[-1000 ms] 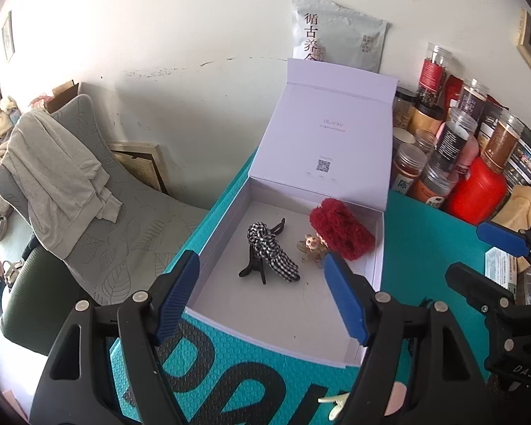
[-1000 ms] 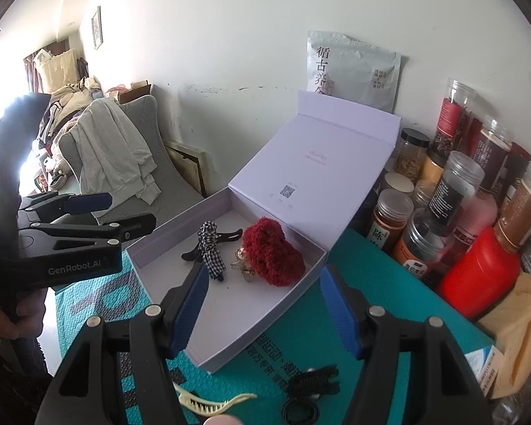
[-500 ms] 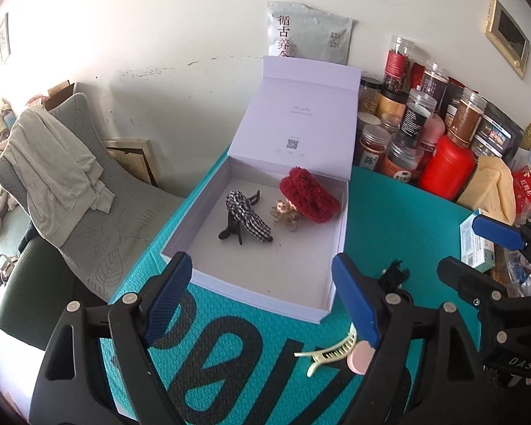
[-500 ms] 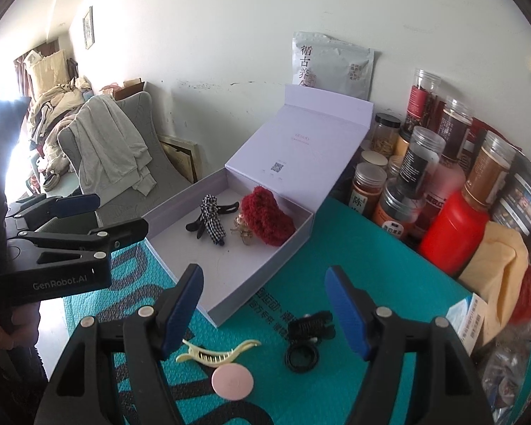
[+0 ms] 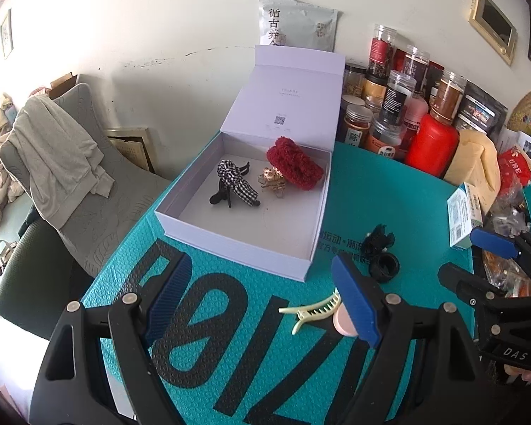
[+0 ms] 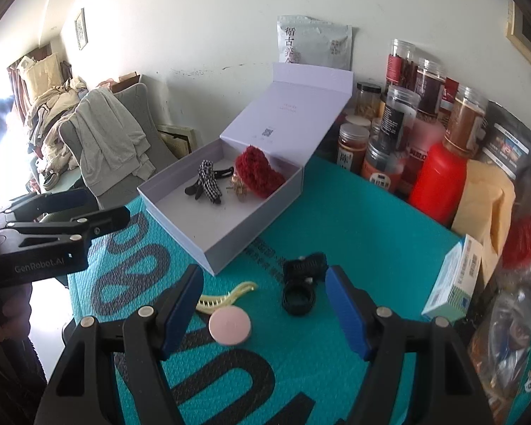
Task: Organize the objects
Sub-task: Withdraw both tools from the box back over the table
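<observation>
2 claws are in your hands, both held above a teal tabletop. Your left claw stands wide open with nothing between its blue pads; its jaws have just been opening. Your right claw is also open and empty, and its jaws have just been opening too.

Ahead sits a white box with its hinged lid propped up towards the wall. Inside the box, near the back, lie 3 hair pieces: a black claw clip with a checked black-and-white bow, a small gold clip just beside it, and a fluffy red hair piece touching the gold clip. The red piece's long axis runs diagonally, from the back of the box towards its right wall.

On the tabletop in front of the box, 3 more items wait. A pale yellow toothed clip lies flat, its long axis slanting up to the right in the right wrist view. A round pink disc lies just beside it, nearer to you. A black hair tie with a bow rests to their right, near the box's front corner.
</observation>
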Tool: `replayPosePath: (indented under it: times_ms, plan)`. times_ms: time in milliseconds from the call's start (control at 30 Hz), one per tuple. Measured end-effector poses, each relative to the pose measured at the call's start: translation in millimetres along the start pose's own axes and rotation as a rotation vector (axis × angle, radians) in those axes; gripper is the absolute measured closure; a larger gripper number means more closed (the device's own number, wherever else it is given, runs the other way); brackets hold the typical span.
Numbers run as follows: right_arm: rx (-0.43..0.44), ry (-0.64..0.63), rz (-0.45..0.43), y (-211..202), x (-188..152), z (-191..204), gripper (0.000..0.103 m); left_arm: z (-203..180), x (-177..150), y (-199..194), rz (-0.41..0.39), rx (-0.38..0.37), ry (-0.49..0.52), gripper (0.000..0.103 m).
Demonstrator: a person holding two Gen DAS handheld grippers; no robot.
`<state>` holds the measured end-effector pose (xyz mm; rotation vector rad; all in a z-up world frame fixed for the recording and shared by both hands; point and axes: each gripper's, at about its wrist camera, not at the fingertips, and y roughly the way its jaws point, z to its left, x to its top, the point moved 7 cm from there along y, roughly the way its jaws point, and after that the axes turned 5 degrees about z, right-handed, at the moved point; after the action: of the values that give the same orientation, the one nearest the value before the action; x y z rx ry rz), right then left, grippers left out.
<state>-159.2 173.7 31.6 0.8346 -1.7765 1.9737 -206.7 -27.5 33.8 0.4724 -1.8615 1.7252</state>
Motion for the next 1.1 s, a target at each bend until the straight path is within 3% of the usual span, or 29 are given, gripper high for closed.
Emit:
replayPosePath:
  times_ms: [133, 400, 633, 1100]
  plan:
    - [0.004, -0.005, -0.002, -5, -14, 0, 0.031, -8, -15, -6, -0.003, 0.020, 0.023, 0.023]
    - [0.078, -0.011, -0.021, -6, -45, 10, 0.031, -25, -47, 0, 0.019, -0.047, 0.062, 0.023]
    - [0.093, -0.022, 0.012, 14, -71, 18, 0.031, -30, -73, 23, 0.050, -0.105, 0.097, 0.023]
    - [0.143, -0.024, 0.109, 69, -82, 32, 0.031, -21, -73, 66, 0.083, -0.144, 0.160, 0.023]
